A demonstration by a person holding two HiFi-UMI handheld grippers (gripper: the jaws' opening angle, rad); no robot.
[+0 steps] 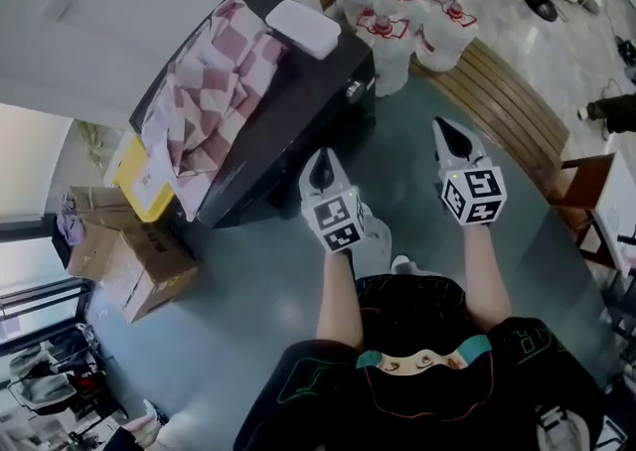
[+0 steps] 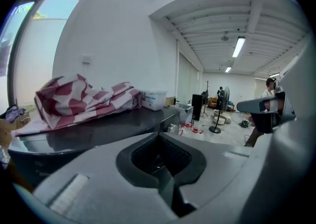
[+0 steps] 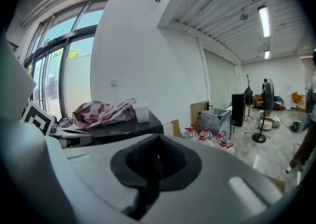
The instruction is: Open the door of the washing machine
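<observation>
The black washing machine (image 1: 288, 116) stands at the upper left of the head view, with a red-and-white checked cloth (image 1: 214, 91) and a white box (image 1: 303, 27) on its top. A silver knob (image 1: 354, 91) shows at its front corner; its door is not visible. My left gripper (image 1: 320, 165) is shut and empty, close in front of the machine's front face. My right gripper (image 1: 445, 127) is shut and empty, farther right beside the machine's corner. In the left gripper view the machine (image 2: 98, 131) fills the left, just beyond the shut jaws. The right gripper view shows the machine (image 3: 123, 127) farther off.
Several water bottles with red caps (image 1: 402, 17) stand behind the machine's right corner. A curved wooden bench (image 1: 507, 101) runs along the right. Cardboard boxes (image 1: 134, 260) and a yellow item (image 1: 144, 181) lie at the machine's left. A floor fan (image 2: 217, 114) stands far off.
</observation>
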